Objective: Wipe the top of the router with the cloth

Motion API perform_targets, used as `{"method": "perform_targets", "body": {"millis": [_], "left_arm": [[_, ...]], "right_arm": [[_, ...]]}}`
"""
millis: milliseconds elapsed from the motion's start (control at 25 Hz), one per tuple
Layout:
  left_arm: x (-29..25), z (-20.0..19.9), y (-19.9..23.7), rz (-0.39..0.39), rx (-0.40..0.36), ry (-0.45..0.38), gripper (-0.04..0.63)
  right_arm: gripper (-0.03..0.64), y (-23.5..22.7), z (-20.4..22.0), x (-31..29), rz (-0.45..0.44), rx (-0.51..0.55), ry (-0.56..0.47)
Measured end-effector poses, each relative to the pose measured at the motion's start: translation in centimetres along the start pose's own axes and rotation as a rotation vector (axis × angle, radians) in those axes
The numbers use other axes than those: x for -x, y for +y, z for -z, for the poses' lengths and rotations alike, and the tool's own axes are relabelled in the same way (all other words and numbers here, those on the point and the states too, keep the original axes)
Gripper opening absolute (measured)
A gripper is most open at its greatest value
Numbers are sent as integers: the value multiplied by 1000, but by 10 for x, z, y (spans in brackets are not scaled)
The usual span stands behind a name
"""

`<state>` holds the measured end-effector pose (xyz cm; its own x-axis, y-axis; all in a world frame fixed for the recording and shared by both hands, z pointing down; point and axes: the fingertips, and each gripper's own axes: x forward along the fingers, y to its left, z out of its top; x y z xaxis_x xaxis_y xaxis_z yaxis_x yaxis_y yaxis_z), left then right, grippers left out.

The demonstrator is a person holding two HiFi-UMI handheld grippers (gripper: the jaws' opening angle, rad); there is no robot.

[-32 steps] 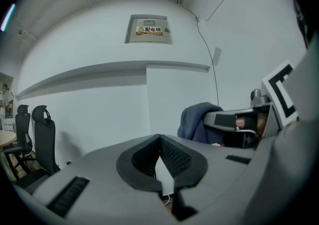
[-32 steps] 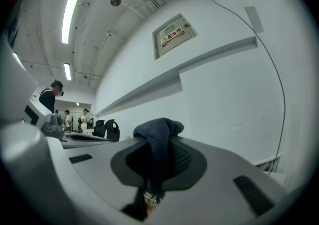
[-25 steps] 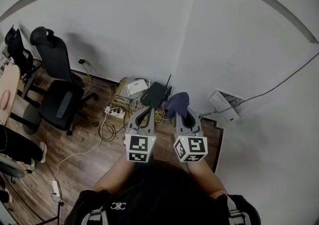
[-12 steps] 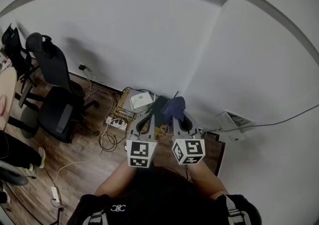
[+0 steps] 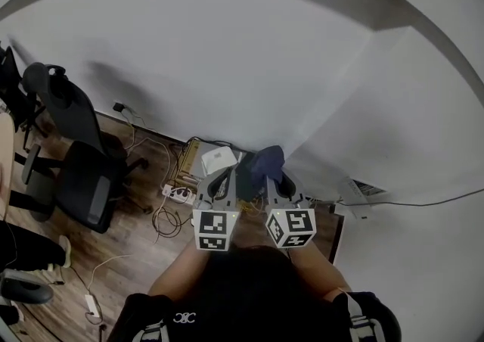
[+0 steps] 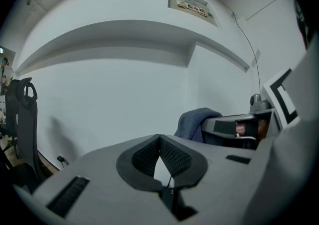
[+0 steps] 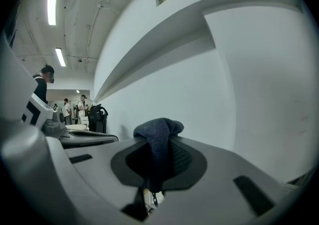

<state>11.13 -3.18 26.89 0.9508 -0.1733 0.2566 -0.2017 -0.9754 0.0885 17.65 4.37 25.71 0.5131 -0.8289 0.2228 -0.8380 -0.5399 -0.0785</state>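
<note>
My right gripper (image 5: 274,175) is shut on a dark blue cloth (image 5: 268,160), which bunches above its jaws in the right gripper view (image 7: 158,130). My left gripper (image 5: 218,177) is just to its left, jaws closed tip to tip with nothing between them (image 6: 159,137). From the left gripper view the cloth (image 6: 194,121) shows to the right. Both gripper views look at a bare white wall. The black router (image 5: 243,178) is only a dark sliver between the two grippers in the head view, by the wall corner.
A white box device (image 5: 218,159) sits on a stand by the wall. A power strip (image 5: 178,194) and loose cables (image 5: 162,217) lie on the wood floor. Black office chairs (image 5: 79,174) stand left. A white panel (image 5: 357,195) leans at the right wall.
Both grippers moved up and forward toward the wall corner with the cloth still held. The router, plainly seen a second ago, is now mostly covered by them.
</note>
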Motion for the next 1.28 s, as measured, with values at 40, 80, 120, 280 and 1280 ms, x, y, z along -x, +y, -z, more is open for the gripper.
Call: {"method": "perform_targets", "body": {"millis": [40, 80, 120, 280, 1280], "left_arm": [[-4, 2, 6, -2, 10, 7, 2], [-8, 5, 12, -6, 21, 13, 2], [-12, 8, 16, -10, 32, 18, 2], [-23, 18, 29, -28, 61, 41, 2], [-43, 91, 48, -292, 203, 171, 2]], "right_arm": [[26, 0, 1, -5, 1, 4, 12], [27, -2, 4, -10, 3, 10, 23], [27, -4, 7, -15, 4, 18, 36], [26, -11, 16, -28, 3, 25, 78], [27, -49, 103, -102, -228, 140, 373]]}}
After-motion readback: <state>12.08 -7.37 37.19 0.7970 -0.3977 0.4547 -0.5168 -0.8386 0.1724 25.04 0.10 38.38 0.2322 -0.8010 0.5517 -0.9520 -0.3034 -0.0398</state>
